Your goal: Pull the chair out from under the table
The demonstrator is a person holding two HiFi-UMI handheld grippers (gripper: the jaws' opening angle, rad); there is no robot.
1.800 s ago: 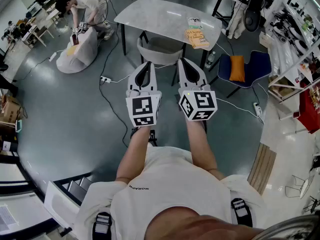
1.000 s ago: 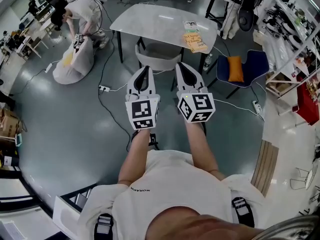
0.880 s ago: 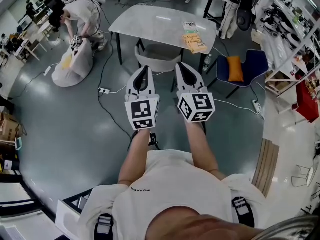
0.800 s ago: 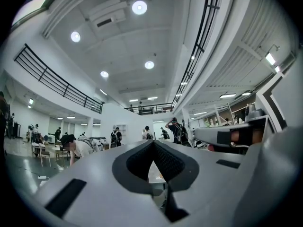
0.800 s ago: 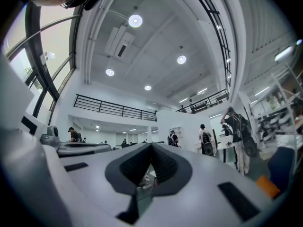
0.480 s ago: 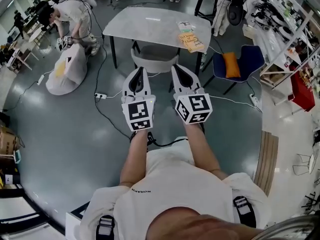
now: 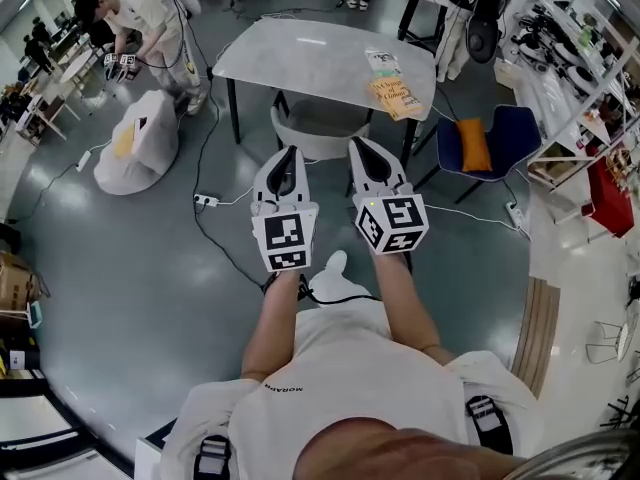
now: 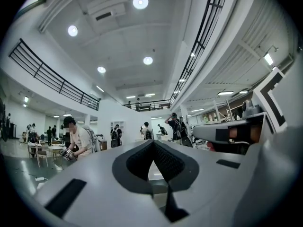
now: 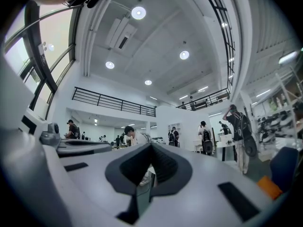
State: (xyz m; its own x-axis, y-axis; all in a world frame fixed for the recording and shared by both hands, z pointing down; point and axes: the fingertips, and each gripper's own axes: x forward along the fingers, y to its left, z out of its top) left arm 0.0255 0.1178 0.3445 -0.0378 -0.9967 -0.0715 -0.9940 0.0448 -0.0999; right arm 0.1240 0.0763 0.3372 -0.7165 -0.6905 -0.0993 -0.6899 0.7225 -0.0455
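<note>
A grey chair (image 7: pixel 318 133) stands pushed in under the near edge of a pale grey table (image 7: pixel 300 58); only its backrest and a bit of seat show. My left gripper (image 7: pixel 289 154) and right gripper (image 7: pixel 359 146) are held side by side in front of me, both shut and empty, tips short of the chair's backrest. In the left gripper view the jaws (image 8: pixel 153 145) meet at their tips and point level across the hall. The right gripper view shows its jaws (image 9: pixel 152 148) together too. The chair's legs are hidden.
A yellow booklet (image 7: pixel 396 96) lies on the table's right end. A blue chair with an orange cushion (image 7: pixel 476 143) stands at right. A person bends over a white beanbag (image 7: pixel 138 140) at left. A power strip (image 7: pixel 207 200) and cables lie on the floor.
I have walked closer to the table, both grippers travelling forward together toward the chair. The person at left has straightened slightly. The jaws stayed together throughout.
</note>
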